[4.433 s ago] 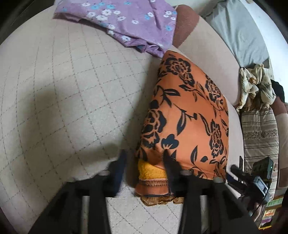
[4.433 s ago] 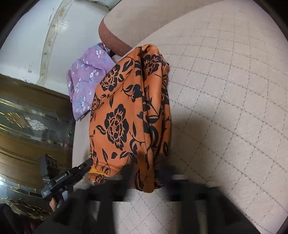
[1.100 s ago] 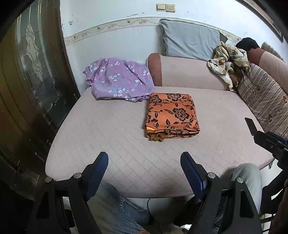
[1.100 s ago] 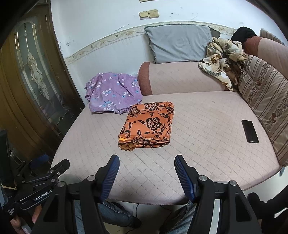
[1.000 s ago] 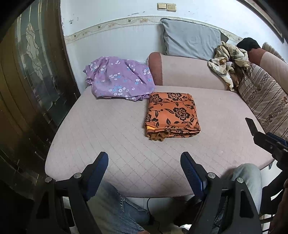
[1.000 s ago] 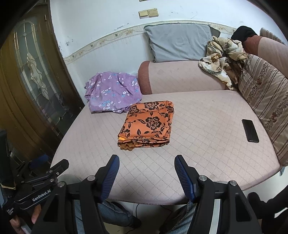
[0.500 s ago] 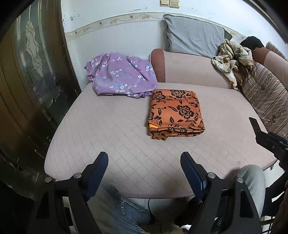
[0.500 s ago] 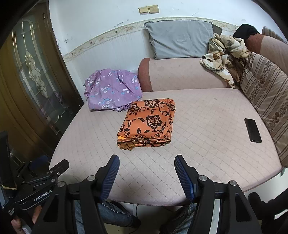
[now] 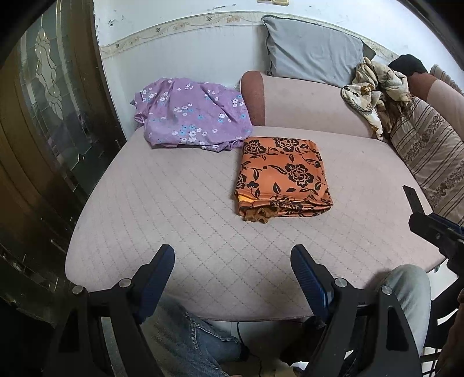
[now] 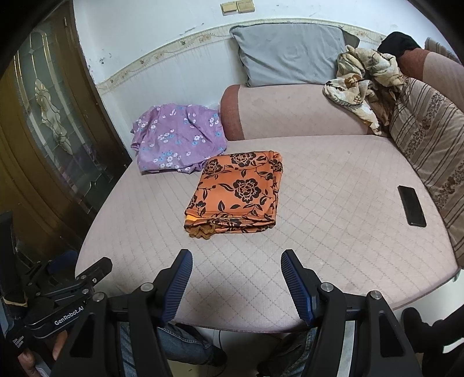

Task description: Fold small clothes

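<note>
Orange floral garment [image 9: 282, 175] lies folded square mid-cushion [image 9: 174, 220], so that fold looks finished; my left gripper [image 9: 233, 271] and right gripper [image 10: 234, 275] hang spread and empty, well short of it; next I'd reach for the crumpled purple garment [image 9: 191, 116] behind.

A home, prob. a living rm. Quilted pinkish sofa seat [image 10: 333, 185] fills most of both views, w/ padded backrest [image 10: 290, 116] along its far edge and a grey pillow [image 10: 290, 52] against a scuffed white wall w/ floral border strip [image 10: 162, 58]. Striped cushion [image 10: 429, 150] at the right edge, crumpled blanket [image 10: 362, 78] in the far right corner. Wooden door w/ leaded glass [image 10: 49, 116] at left; light switches [image 10: 237, 6] on wall.
</note>
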Demonstrator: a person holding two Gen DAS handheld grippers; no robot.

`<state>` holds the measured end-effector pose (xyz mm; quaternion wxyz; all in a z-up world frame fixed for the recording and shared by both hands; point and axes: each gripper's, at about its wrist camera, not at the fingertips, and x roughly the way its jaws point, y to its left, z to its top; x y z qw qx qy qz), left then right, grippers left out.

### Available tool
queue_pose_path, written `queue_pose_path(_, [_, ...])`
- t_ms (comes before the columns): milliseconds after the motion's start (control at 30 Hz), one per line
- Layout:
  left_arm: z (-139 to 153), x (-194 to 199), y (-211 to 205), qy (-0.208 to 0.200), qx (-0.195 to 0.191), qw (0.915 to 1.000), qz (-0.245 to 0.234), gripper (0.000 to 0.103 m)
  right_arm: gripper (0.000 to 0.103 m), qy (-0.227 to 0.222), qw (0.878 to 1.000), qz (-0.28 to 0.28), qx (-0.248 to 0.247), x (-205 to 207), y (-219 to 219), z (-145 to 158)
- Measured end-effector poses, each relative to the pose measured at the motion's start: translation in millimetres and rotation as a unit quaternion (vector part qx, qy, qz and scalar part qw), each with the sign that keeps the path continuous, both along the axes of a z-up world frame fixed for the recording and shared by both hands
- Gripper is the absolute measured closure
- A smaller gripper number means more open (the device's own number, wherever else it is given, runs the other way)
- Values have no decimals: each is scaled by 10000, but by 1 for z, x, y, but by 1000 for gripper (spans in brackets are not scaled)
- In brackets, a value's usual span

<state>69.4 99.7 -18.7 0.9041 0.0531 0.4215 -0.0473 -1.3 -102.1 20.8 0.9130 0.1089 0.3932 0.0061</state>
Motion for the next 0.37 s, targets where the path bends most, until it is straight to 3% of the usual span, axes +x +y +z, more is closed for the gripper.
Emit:
queue_pose_path(267, [-7,14,-1,9,-28,10000,17,20,36,31,10000,33,10,12,-1,-6])
queue_pose_path(367, [-13,34,1,162,-290,9993,-149,20,36,43,10000,56,56,22,-5,-11])
